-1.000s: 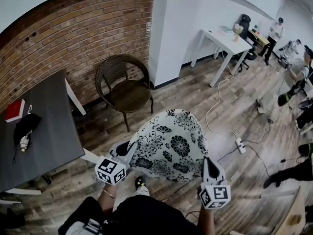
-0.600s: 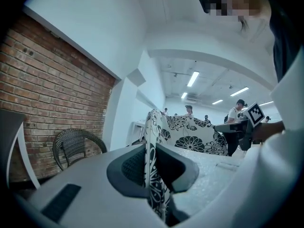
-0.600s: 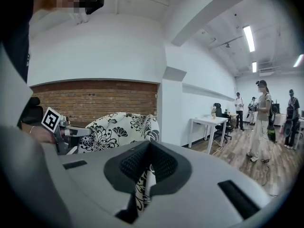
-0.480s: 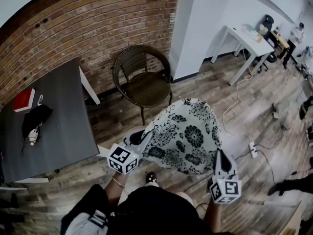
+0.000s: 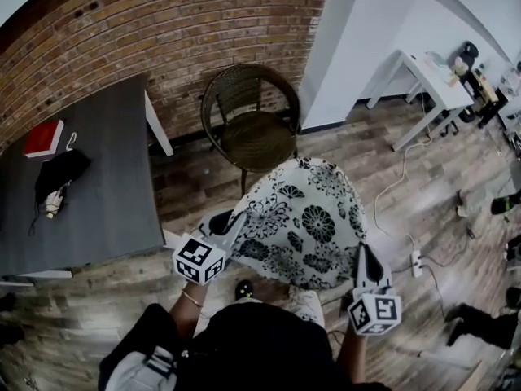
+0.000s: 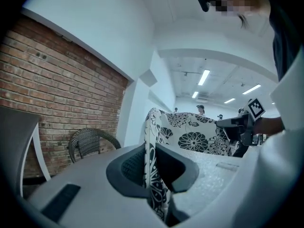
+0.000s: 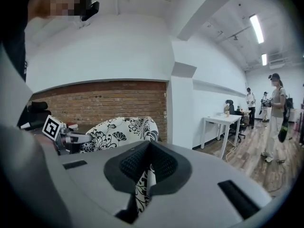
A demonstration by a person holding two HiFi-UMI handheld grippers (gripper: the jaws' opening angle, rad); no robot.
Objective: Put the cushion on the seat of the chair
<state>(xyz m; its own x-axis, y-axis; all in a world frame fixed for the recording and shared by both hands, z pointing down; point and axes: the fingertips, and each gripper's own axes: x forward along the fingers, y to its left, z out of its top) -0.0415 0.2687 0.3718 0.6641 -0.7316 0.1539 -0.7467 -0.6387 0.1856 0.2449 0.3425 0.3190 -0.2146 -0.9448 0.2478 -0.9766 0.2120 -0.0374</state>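
A round white cushion (image 5: pixel 305 222) with black flowers hangs in the air between both grippers, its far edge near the chair's front. My left gripper (image 5: pixel 230 223) is shut on its left edge, and the fabric (image 6: pixel 151 175) shows pinched between the pads. At the cushion's right edge my right gripper (image 5: pixel 364 255) is shut too, with the fabric (image 7: pixel 142 186) between its pads. The dark wicker chair (image 5: pixel 252 125) stands against the brick wall, just beyond the cushion; its seat (image 5: pixel 259 139) is bare. The chair (image 6: pixel 90 144) also shows at the left in the left gripper view.
A dark grey table (image 5: pixel 73 194) stands at the left with a red book (image 5: pixel 45 139) and a black item (image 5: pixel 57 177) on it. A white pillar (image 5: pixel 358 47) rises right of the chair, a white desk (image 5: pixel 427 80) beyond it. A power strip (image 5: pixel 415 261) and cables lie on the floor.
The chair and wall have come nearer and shifted right in the head view as I carried the cushion toward them. Both grippers keep their hold on it.
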